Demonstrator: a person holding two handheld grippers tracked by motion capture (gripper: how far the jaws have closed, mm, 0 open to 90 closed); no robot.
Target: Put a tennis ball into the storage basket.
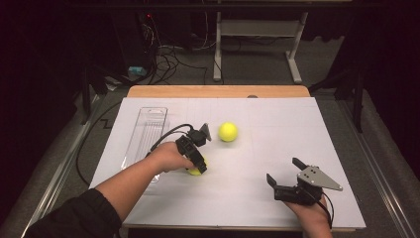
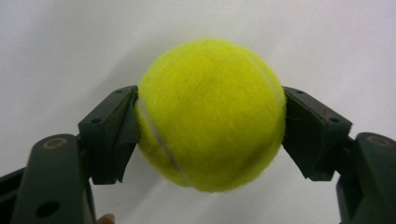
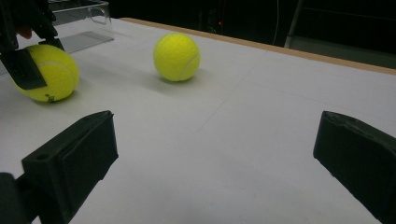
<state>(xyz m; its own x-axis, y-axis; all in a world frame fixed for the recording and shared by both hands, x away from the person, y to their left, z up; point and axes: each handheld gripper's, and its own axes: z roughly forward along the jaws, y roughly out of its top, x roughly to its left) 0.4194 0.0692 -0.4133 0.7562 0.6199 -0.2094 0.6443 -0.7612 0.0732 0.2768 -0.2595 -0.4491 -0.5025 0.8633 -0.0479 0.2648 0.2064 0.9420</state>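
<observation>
A yellow tennis ball [image 2: 210, 114] sits on the white sheet, and the pads [image 2: 116, 130] of my left gripper [image 1: 196, 166] press on both its sides. In the high view this ball [image 1: 194, 171] peeks out under the gripper, left of the middle. The right gripper view has it at far left [image 3: 51, 74], with a black jaw across it. A second tennis ball [image 1: 228, 132] [image 3: 177, 56] lies free a little farther back and to the right. Near the front right, my right gripper [image 1: 283, 169] [image 3: 215, 149] stands wide open above bare sheet, holding nothing.
A clear plastic tray [image 1: 148, 131] [image 3: 84, 21] lies lengthwise along the left side of the white sheet [image 1: 277, 124], close behind the left hand. The wooden table edge [image 1: 218, 91] runs along the back. Beyond it are a dark floor, cables and a desk frame.
</observation>
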